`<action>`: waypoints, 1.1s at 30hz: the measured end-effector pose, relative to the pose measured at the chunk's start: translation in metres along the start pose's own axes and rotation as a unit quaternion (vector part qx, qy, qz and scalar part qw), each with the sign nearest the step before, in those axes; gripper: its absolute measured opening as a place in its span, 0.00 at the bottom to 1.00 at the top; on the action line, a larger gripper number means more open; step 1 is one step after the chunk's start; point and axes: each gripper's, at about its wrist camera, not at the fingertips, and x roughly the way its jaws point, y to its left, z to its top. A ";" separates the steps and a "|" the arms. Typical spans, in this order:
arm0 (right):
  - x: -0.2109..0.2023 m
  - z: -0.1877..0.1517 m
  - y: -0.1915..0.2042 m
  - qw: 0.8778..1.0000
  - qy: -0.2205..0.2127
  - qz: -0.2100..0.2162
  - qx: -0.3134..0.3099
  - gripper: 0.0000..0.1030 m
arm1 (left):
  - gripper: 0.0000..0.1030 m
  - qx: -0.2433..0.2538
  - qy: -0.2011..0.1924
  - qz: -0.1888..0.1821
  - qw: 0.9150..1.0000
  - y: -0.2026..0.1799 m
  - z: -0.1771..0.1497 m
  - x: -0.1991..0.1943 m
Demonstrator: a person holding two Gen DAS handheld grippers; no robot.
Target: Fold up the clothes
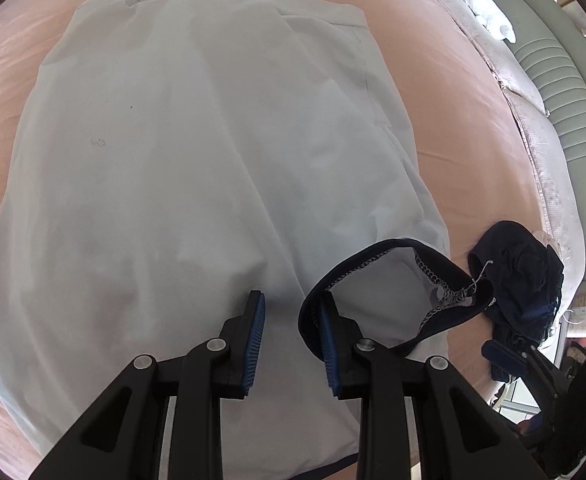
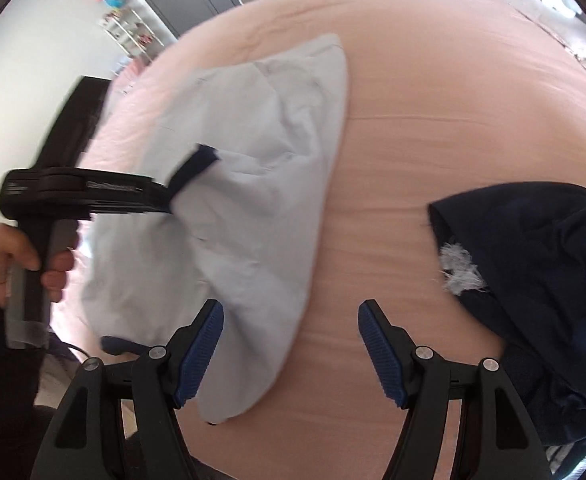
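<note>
My left gripper [image 1: 289, 320] is spread over the pale shirt [image 1: 197, 152] on the bed [image 1: 453, 100], pinching nothing, its navy collar [image 1: 393, 280] looped on one finger. My right gripper [image 2: 291, 336] is wide apart beside the shirt, empty.

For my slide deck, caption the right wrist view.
Open right gripper above pink bed sheet, pale blue shirt beside dark garment.

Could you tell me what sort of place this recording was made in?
Most likely a bedroom at home: clothes lie on a wide bed with a pink sheet, a padded headboard runs along it, and a shelf of small items stands by the wall.
</note>
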 end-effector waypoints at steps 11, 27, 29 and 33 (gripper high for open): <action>0.019 0.042 0.012 0.999 -0.035 -0.004 0.020 0.25 | 0.24 -0.011 -0.010 0.023 1.000 0.019 -0.008 -0.017; 0.080 0.062 0.044 0.999 0.040 0.013 -0.032 0.22 | 0.24 -0.032 -0.004 0.011 0.999 0.051 -0.020 -0.029; 0.078 0.058 0.050 0.998 0.039 0.003 -0.046 0.22 | 0.24 -0.027 -0.010 0.016 0.999 0.049 -0.022 -0.035; 0.087 0.057 0.057 0.997 0.047 -0.023 -0.059 0.23 | 0.24 -0.019 -0.031 0.033 0.999 0.012 -0.013 -0.044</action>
